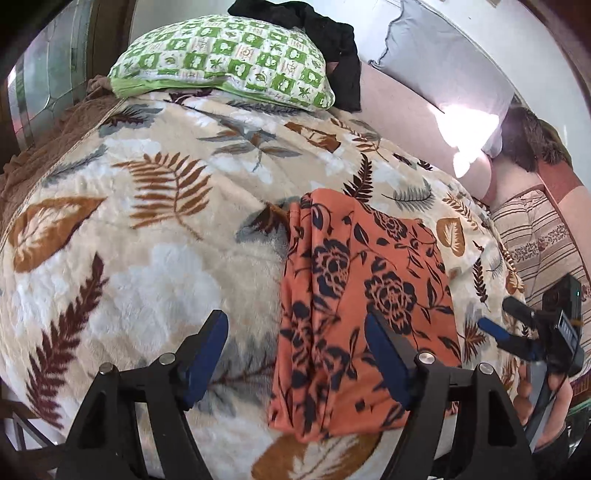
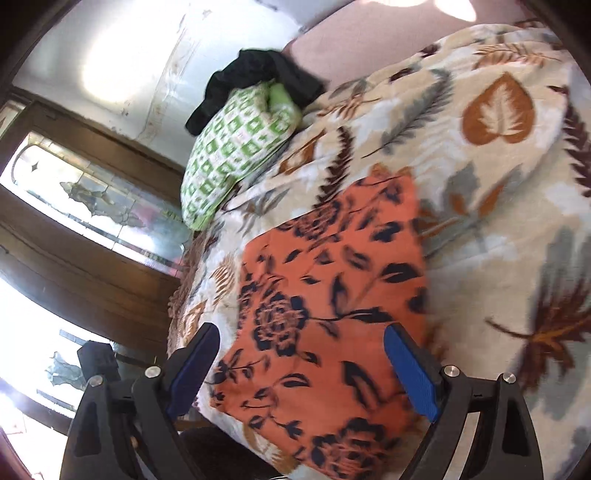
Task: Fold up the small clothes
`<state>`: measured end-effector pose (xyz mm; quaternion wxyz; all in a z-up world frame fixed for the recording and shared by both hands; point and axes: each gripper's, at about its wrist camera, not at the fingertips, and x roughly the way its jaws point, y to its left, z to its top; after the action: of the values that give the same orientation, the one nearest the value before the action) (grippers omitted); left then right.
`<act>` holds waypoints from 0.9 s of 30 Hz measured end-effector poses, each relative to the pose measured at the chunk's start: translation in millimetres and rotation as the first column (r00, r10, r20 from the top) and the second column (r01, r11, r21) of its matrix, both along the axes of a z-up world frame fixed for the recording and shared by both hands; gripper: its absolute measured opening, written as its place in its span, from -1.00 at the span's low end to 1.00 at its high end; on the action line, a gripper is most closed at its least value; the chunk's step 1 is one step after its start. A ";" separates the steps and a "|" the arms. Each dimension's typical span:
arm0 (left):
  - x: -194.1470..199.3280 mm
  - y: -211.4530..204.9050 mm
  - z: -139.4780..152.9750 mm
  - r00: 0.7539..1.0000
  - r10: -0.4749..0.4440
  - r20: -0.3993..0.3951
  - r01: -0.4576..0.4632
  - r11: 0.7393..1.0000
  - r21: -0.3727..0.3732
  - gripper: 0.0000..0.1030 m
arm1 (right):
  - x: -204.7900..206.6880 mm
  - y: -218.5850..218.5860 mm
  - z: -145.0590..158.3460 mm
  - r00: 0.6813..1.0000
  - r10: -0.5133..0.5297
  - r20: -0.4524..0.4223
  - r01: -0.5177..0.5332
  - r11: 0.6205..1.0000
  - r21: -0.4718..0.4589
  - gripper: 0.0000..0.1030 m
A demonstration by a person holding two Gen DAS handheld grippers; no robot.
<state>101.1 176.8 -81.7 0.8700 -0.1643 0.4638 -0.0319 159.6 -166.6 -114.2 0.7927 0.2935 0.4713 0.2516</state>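
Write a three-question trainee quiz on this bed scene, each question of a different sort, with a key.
1. True or false: the orange floral garment lies folded on the leaf-print blanket, gripped by neither tool.
2. Multiple choice: what lies draped over the green checked pillow? A) a white towel B) a black garment C) a red scarf
3. Fill in: the left tool and right tool both have their jaws ____.

Key: 1 true; 2 B, the black garment; 3 open.
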 end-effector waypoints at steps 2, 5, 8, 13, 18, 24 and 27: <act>8.4 -8.7 -0.6 1.000 -0.008 -0.013 0.009 0.997 0.074 0.49 | 0.0 -17.8 -11.5 0.998 -0.043 -0.036 0.043 0.999 0.012 0.79; 9.3 -20.1 0.1 1.000 -0.015 -0.003 0.016 0.991 0.130 0.49 | -3.6 -34.2 -21.5 0.996 -0.069 -0.057 0.071 0.997 0.033 0.79; 6.3 -23.7 -1.4 1.000 -0.020 -0.006 0.021 0.986 0.165 0.49 | -4.7 -35.6 -26.1 0.995 -0.068 -0.069 0.069 0.997 0.021 0.79; 3.1 -22.8 -2.4 1.000 -0.030 -0.008 0.031 0.981 0.191 0.49 | -11.0 -27.0 -26.4 0.996 -0.047 -0.072 0.047 0.999 0.009 0.79; 5.7 -21.2 -4.7 0.999 -0.031 -0.013 0.033 0.983 0.179 0.49 | -5.1 -18.5 -34.3 0.994 -0.034 -0.104 0.037 0.999 0.025 0.79; 16.2 -24.7 -12.4 0.998 -0.049 -0.028 0.054 0.981 0.188 0.49 | 21.2 -12.1 -62.0 0.981 -0.049 -0.185 0.064 0.995 0.072 0.79; 20.9 -21.4 -16.8 0.998 -0.054 -0.036 0.060 0.981 0.184 0.49 | 22.5 -9.7 -66.4 0.981 -0.048 -0.189 0.063 0.995 0.073 0.79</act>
<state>122.1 155.4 -98.4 0.8730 -0.0701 0.4824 -0.0113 182.1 -176.3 -180.6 0.7396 0.3599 0.5249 0.2189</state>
